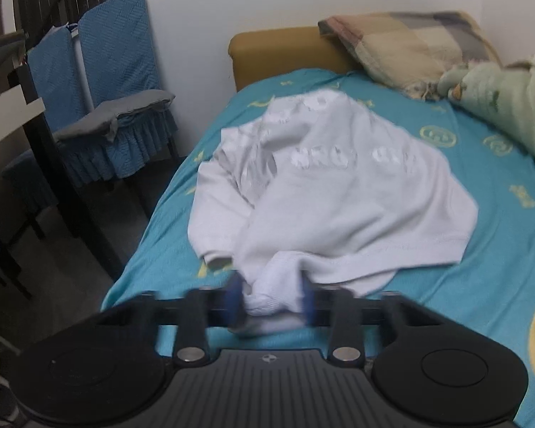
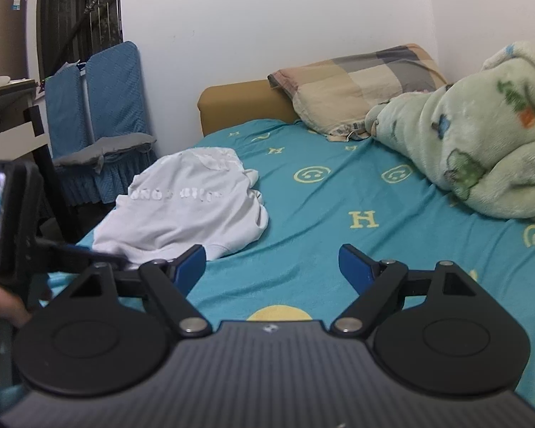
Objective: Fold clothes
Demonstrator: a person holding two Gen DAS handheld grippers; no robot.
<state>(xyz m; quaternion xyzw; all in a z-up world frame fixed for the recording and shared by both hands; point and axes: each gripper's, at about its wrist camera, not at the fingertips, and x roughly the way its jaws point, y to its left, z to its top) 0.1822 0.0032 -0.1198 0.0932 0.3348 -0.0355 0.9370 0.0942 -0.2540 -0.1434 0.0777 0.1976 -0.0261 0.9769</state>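
A white sweatshirt [image 1: 339,192] with pale lettering lies crumpled on the turquoise bedsheet [image 1: 481,249]. My left gripper [image 1: 273,303] is shut on the sweatshirt's ribbed white hem, bunched between its blue fingers. In the right wrist view the same sweatshirt [image 2: 189,207] lies at the left of the bed. My right gripper [image 2: 273,267] is open and empty, held over the bare sheet [image 2: 339,214] to the right of the sweatshirt. The left gripper [image 2: 89,253] shows at the left edge of that view, at the sweatshirt's near edge.
A checked pillow [image 2: 356,85] and a green fleece blanket [image 2: 481,135] lie at the head and right side of the bed. A mustard headboard [image 2: 239,103] stands against the wall. Blue-covered chairs [image 1: 114,107] and a dark table stand left of the bed.
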